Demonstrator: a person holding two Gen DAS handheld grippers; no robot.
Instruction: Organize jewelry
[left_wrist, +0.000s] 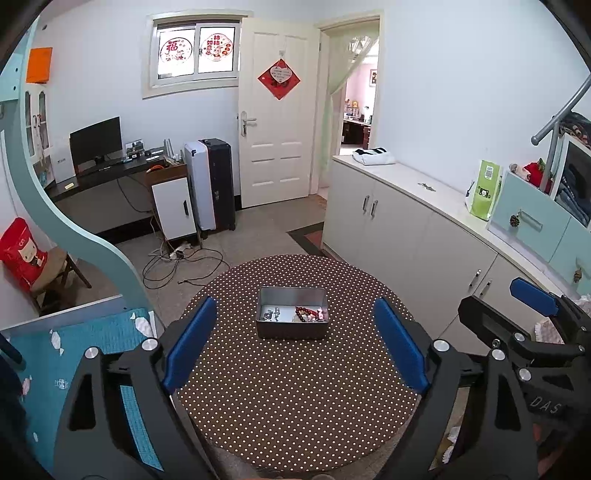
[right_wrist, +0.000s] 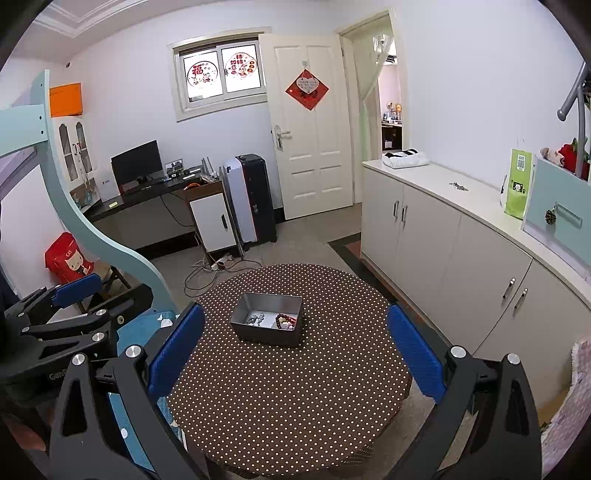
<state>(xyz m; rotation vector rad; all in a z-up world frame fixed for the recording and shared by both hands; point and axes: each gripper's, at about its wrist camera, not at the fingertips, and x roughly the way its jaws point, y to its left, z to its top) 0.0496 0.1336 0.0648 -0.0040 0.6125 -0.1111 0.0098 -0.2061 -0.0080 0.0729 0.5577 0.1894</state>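
Note:
A grey metal tin stands on a round table with a brown dotted cloth. Inside it lie silver jewelry on the left and a dark red bead bracelet with pinkish pieces on the right. My left gripper is open and empty, held above the table's near side, well short of the tin. My right gripper is open and empty, likewise back from the tin. Each gripper shows at the edge of the other's view.
A long white cabinet runs along the right wall. A blue bed frame and teal mattress stand at the left. Cables lie on the floor beyond the table, with a desk, suitcases and a door further back.

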